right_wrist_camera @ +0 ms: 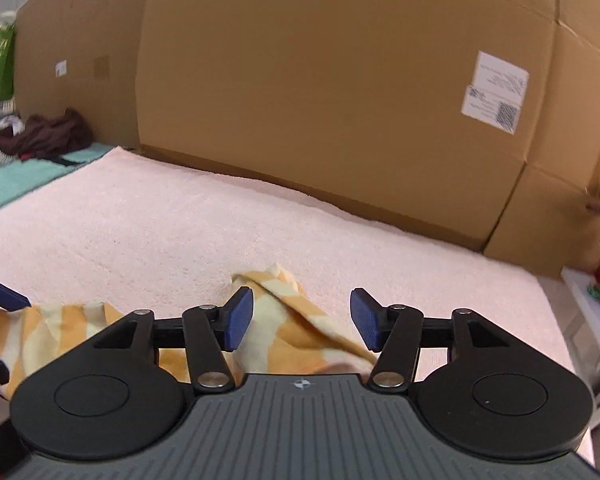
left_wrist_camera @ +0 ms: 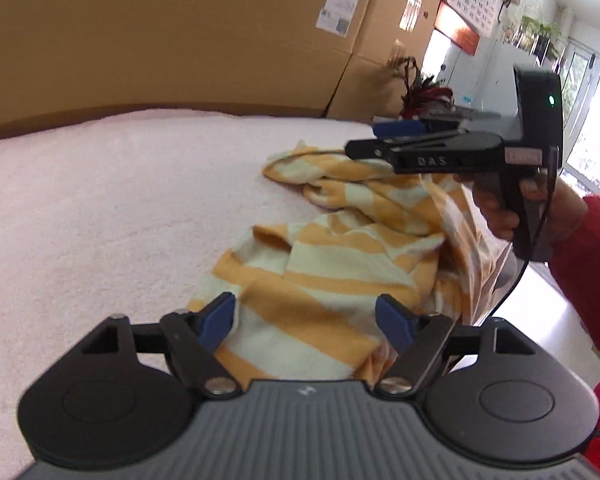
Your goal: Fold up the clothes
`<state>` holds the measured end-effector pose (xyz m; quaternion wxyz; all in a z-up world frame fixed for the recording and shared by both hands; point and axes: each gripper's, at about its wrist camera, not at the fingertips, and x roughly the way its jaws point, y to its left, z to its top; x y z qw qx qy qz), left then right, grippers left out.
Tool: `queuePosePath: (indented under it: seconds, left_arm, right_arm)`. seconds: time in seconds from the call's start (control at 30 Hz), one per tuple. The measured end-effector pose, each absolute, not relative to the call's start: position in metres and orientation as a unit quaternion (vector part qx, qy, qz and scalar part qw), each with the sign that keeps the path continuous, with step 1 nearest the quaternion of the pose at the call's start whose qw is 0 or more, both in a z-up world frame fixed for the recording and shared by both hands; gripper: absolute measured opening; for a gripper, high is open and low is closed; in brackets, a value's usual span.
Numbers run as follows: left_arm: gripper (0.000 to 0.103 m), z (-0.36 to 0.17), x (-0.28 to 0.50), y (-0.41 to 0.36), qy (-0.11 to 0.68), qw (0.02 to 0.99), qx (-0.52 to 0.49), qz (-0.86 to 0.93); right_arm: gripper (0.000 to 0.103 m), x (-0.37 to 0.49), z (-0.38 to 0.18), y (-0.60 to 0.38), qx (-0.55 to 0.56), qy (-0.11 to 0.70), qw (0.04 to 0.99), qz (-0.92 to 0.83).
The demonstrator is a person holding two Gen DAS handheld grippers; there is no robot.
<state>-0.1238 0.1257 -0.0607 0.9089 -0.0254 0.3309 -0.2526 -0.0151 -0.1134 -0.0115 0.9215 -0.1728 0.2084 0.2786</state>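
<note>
Clothes-wise there's just 1 item here, a yellow and cream striped garment (left_wrist_camera: 340,248) lying crumpled in a heap on the pink towel-covered surface (left_wrist_camera: 120,200), over toward its right edge and spilling a bit past it on the near side. Left tool (left_wrist_camera: 304,320) sits low over the near end of the heap with its blue pads spread wide, cloth lying under the gap but nothing pinched. Right tool (right_wrist_camera: 302,318) looks the same from its own camera: pads wide apart, a raised fold of the fabric poking up between them, not gripped. Big cardboard boxes (right_wrist_camera: 340,100) wall off the far edge. My read is this is the very start of the fold, with the thing dropped loose and nothing flattened yet. Next move probably needs each tool to find a real edge or corner, shoulders or hem, pinch it, then pull apart to spread it flat toward the middle of the surface.
</note>
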Motion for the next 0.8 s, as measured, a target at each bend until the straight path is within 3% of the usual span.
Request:
queuePosePath:
  seconds: [0.07, 0.1, 0.13, 0.17, 0.27, 0.4, 0.5, 0.6, 0.7, 0.8]
  left_arm:
    - [0.045, -0.065, -0.125, 0.120, 0.321, 0.915, -0.009, -0.244]
    - [0.039, -0.065, -0.126, 0.121, 0.318, 0.915, -0.013, -0.248]
    - [0.026, -0.064, -0.127, 0.124, 0.315, 0.915, -0.020, -0.250]
    - [0.017, -0.063, -0.128, 0.127, 0.311, 0.915, -0.028, -0.253]
    - [0.004, -0.056, -0.130, 0.139, 0.289, 0.922, -0.051, -0.252]
    - [0.004, -0.032, -0.124, 0.153, 0.232, 0.948, -0.053, -0.213]
    - [0.004, -0.012, -0.117, 0.173, 0.191, 0.964, -0.063, -0.175]
    - [0.005, -0.014, -0.105, 0.186, 0.200, 0.967, -0.063, -0.145]
    - [0.010, -0.031, -0.093, 0.185, 0.246, 0.961, -0.040, -0.124]
    - [0.013, -0.036, -0.096, 0.184, 0.251, 0.958, -0.040, -0.134]
  right_arm:
    - [0.054, -0.006, -0.022, -0.091, -0.215, 0.215, 0.915, 0.264]
    - [0.025, 0.000, -0.025, -0.089, -0.221, 0.221, 0.915, 0.255]
    - [0.002, 0.006, -0.029, -0.090, -0.222, 0.228, 0.915, 0.247]
    - [0.001, 0.008, -0.028, -0.097, -0.202, 0.229, 0.920, 0.245]
    - [0.001, 0.004, -0.019, -0.132, -0.119, 0.208, 0.944, 0.227]
    - [0.001, 0.000, -0.012, -0.196, -0.009, 0.184, 0.974, 0.131]
    - [0.002, 0.000, -0.020, -0.243, 0.048, 0.207, 0.975, 0.063]
    - [0.003, 0.002, -0.038, -0.260, 0.053, 0.253, 0.965, 0.041]
    - [0.019, 0.005, -0.048, -0.259, 0.037, 0.296, 0.954, 0.037]
    - [0.052, 0.000, -0.037, -0.257, 0.047, 0.257, 0.964, 0.043]
